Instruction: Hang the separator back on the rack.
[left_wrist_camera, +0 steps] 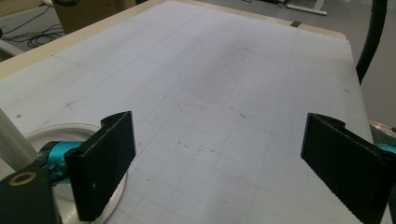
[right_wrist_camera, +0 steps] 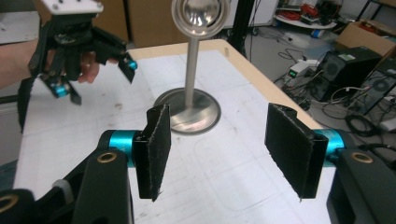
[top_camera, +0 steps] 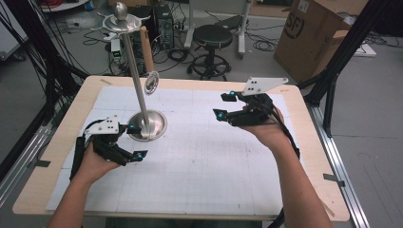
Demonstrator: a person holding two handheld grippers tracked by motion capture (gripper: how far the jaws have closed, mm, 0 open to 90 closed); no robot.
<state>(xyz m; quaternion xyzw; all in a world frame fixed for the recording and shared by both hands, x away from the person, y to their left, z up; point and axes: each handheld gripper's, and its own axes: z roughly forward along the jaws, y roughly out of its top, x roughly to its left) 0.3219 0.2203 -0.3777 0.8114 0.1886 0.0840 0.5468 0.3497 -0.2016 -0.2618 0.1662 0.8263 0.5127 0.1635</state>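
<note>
While both grippers hover over the table [top_camera: 199, 190] | left gripper [top_camera: 135, 141]: fingers apart, just beside metal stand [top_camera: 148, 124], possibly touching its base | right gripper [top_camera: 224, 105]: fingers apart, empty

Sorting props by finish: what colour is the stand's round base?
Shiny silver metal base, clearest in the right gripper view.

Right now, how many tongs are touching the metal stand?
0. The left tongs hover open beside the metal stand's base; the right tongs hang open, well apart.
</note>
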